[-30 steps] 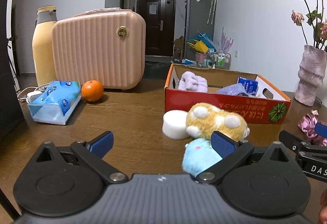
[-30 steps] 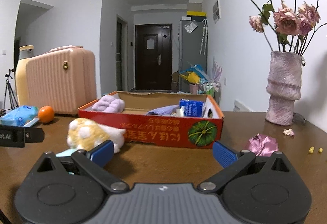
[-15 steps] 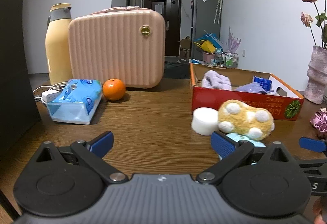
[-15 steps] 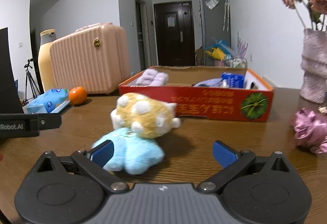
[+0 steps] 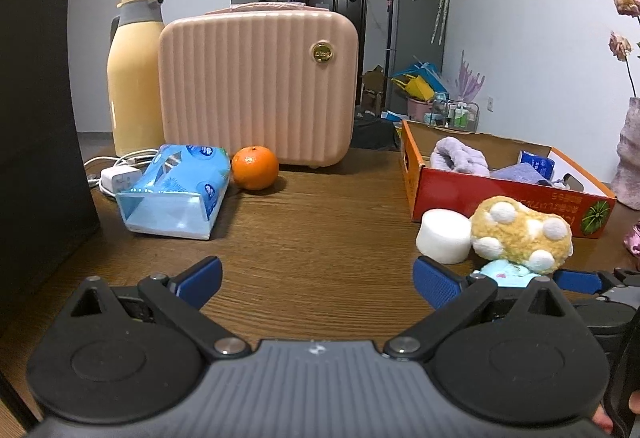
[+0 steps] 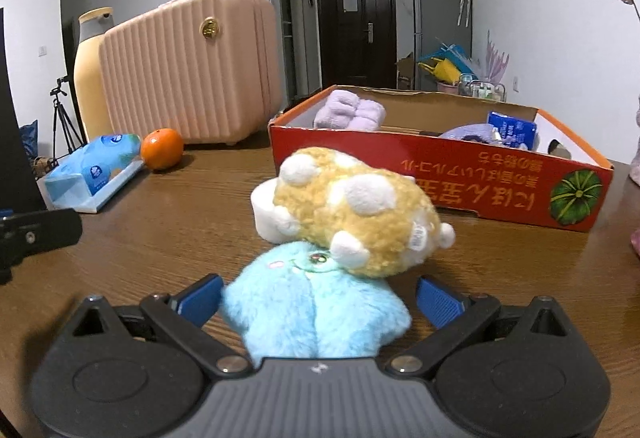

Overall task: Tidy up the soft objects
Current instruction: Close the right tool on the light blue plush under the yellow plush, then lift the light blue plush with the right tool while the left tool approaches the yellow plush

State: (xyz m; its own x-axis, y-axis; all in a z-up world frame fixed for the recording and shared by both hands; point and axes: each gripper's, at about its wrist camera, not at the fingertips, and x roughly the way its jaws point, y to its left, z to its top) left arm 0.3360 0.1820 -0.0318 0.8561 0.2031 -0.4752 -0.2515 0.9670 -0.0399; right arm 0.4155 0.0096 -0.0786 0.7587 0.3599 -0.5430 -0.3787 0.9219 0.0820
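Observation:
A light blue plush toy (image 6: 316, 310) lies on the wooden table between the wide-apart fingers of my right gripper (image 6: 318, 298), which is open. A yellow plush with white spots (image 6: 356, 210) rests on its far side, against a white foam cylinder (image 6: 266, 216). Behind them stands a red cardboard box (image 6: 440, 174) holding a folded lilac cloth (image 6: 350, 112) and a blue packet (image 6: 512, 128). My left gripper (image 5: 316, 278) is open over bare table, left of the yellow plush (image 5: 520, 234), the blue plush (image 5: 504, 272) and the cylinder (image 5: 444, 236).
A blue tissue pack (image 5: 176, 194), an orange (image 5: 255, 167), a white charger (image 5: 120, 176), a pink ribbed case (image 5: 256, 90) and a yellow thermos (image 5: 134, 74) stand at the left. A black panel (image 5: 36, 118) rises at the far left. A vase (image 5: 630, 154) stands behind the box.
My right gripper has swung left and moved forward until the blue plush lies between its open fingers. My left gripper has shifted left, away from the plush toys.

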